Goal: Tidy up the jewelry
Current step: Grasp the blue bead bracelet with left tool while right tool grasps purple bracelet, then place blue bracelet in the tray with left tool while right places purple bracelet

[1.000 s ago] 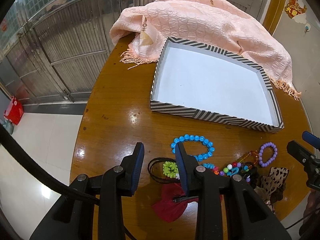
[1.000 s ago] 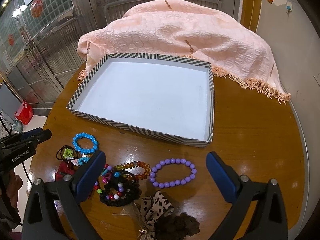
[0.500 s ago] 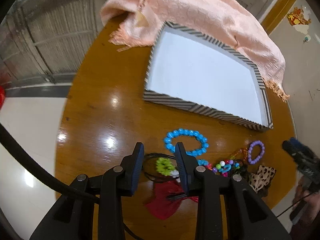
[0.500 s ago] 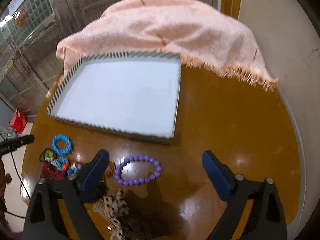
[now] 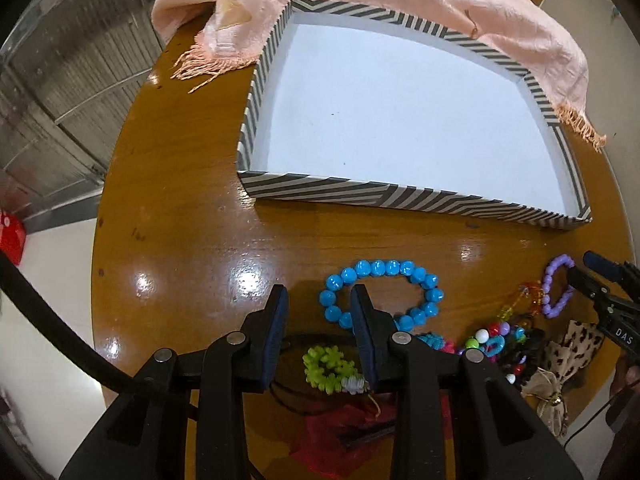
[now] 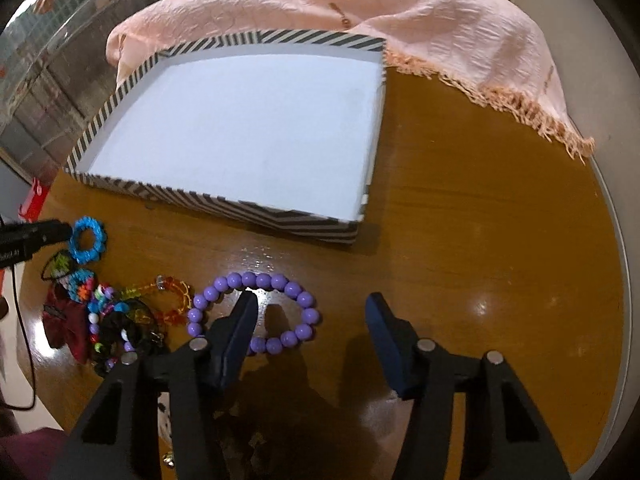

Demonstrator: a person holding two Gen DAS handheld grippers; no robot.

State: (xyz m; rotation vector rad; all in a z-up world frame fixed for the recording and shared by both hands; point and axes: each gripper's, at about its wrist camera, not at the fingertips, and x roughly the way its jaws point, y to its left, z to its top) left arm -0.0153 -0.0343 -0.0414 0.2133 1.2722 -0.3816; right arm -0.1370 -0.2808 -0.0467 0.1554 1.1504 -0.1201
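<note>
Since the earlier frames both tools had come down closer to the worktop (image 6: 480,200), and the right tool's (image 6: 312,316) jaws had just been closing from their widest spread. They still stood apart: the left finger (image 6: 236,332) hung over the purple bead bracelet (image 6: 256,312), the bracelet's right side lay between the two fingers, and neither pad pressed on it. The left tool (image 5: 320,312) had its jaws narrowly parted with nothing gripped; its right finger (image 5: 362,328) overlapped the near-left part of the blue bead bracelet (image 5: 384,296), and a green hair tie (image 5: 328,368) showed lower between the fingers.

The jewelry lay in a loose cluster along the near edge of the worktop: blue bracelet at the left, then multicoloured beads (image 5: 492,340), an amber bead bracelet (image 6: 168,300), the purple one at the right. A red cloth pouch (image 6: 64,324) and a leopard-print bow (image 5: 576,340) lay at the cluster's near side.

Beyond the cluster stood a striped shallow box (image 5: 360,192), its white floor bare. A pink fringed cloth (image 6: 400,8) was draped behind it, touching its far rim.
</note>
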